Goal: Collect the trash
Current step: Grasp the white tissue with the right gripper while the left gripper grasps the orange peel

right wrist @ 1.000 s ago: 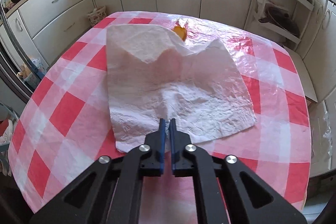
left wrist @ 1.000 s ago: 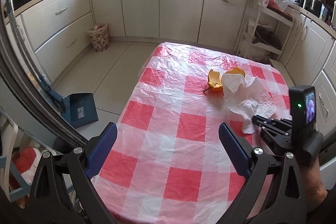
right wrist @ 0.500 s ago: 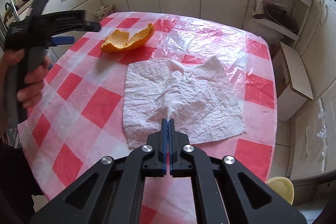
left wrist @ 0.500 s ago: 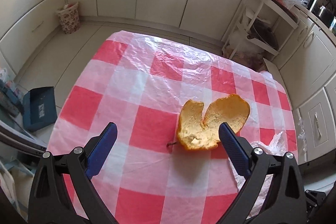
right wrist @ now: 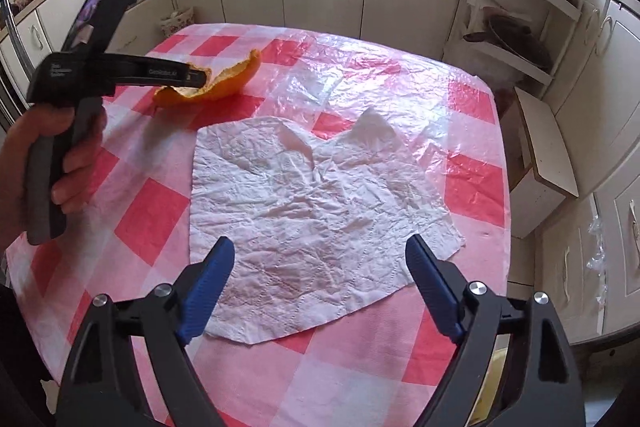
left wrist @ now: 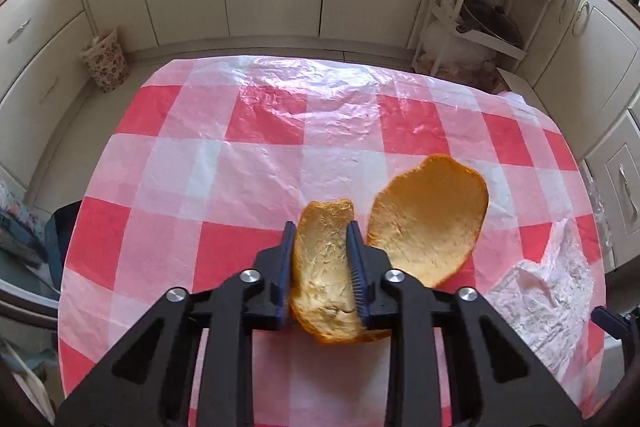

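The left gripper (left wrist: 320, 227) has its blue fingers (left wrist: 287, 259) drawn close together, pinching one lobe of the orange peel (left wrist: 324, 267) between them. In the right wrist view the left hand (right wrist: 60, 163) wraps the black handle, the tool reaching forward and level. The right gripper (right wrist: 320, 247) is spread wide, its fingers (right wrist: 208, 279) well apart and gripping nothing.
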A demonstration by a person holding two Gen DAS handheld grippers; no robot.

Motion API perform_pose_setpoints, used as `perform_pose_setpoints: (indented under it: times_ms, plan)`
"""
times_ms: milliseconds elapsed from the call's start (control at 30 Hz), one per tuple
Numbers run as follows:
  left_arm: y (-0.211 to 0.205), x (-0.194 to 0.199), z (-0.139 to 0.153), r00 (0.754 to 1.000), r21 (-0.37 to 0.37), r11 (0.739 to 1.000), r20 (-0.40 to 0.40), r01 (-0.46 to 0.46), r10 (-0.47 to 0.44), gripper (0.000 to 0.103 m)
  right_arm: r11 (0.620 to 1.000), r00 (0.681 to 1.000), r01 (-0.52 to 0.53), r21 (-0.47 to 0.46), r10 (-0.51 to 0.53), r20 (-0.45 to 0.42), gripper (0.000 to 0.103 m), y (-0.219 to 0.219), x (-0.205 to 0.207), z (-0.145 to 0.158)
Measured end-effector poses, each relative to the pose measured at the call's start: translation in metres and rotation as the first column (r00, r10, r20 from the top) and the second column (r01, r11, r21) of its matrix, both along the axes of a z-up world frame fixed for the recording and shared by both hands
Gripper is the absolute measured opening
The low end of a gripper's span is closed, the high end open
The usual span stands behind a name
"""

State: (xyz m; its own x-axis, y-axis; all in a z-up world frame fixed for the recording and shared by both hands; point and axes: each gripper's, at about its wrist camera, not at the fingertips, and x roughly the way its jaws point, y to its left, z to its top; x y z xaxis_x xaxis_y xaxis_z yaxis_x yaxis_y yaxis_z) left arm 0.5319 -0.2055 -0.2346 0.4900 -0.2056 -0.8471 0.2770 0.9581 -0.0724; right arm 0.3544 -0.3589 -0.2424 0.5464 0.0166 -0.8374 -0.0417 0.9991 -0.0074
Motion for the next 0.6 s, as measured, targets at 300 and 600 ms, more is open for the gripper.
perform_pose_setpoints:
  times_ms: [300,600]
  plan:
    - [0.045,-0.066,0.021,0.996,-0.044,0.998,-0.078,0.041,-0.044,0.006,0.987,0.993,-0.106,0.119,0.112,-0.046,0.002,0.033,-0.010,0.001]
    - [0.106,-0.135,0.036,0.996,-0.018,1.000,-0.083,-0.010,0.009,0.006,0.993,0.997,-0.045,0.110,0.038,0.069,0.067,0.014,-0.049,0.037]
